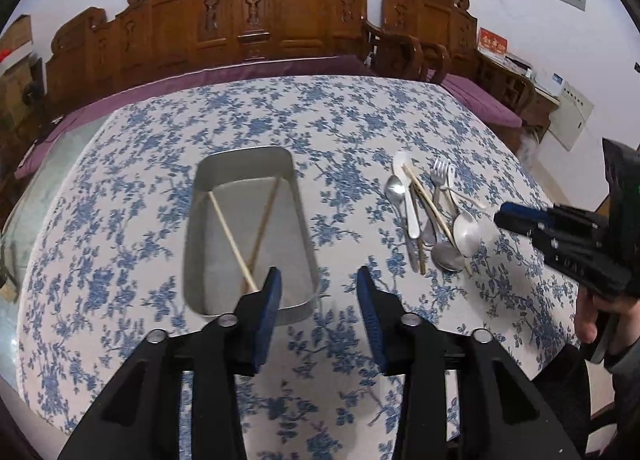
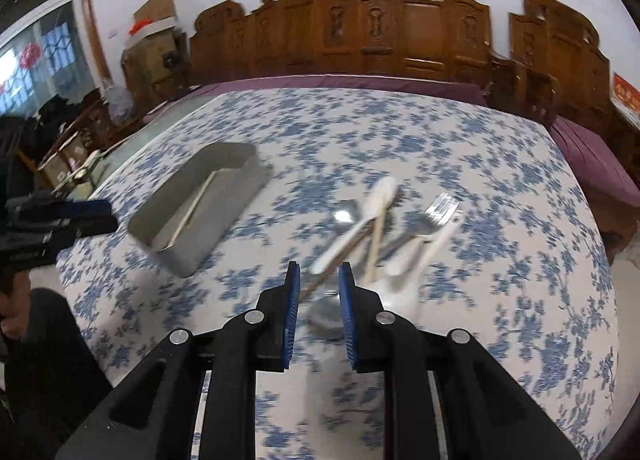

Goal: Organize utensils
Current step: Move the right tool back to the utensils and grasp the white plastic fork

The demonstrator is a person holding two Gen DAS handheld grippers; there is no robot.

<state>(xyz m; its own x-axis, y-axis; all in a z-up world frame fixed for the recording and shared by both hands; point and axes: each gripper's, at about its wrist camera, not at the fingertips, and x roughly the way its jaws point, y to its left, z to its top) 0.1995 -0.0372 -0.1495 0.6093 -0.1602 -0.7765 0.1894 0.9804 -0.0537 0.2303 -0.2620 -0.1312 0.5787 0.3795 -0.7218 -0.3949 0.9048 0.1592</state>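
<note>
A metal tray stands on the flowered tablecloth with two chopsticks crossed inside it. My left gripper hangs open over the tray's near right corner, with nothing between its blue pads. To the right lies a pile of utensils: metal spoons, white spoons, a fork and chopsticks. My right gripper hovers above the near end of that pile, blurred, its jaws a narrow gap apart and holding nothing. From the right wrist view the tray is to the left, and my left gripper is at the left edge.
A carved wooden bench with a purple cushion runs behind the table and around its right side. Cardboard boxes and clutter stand at the far left. A person's hand holds the right gripper beside the pile.
</note>
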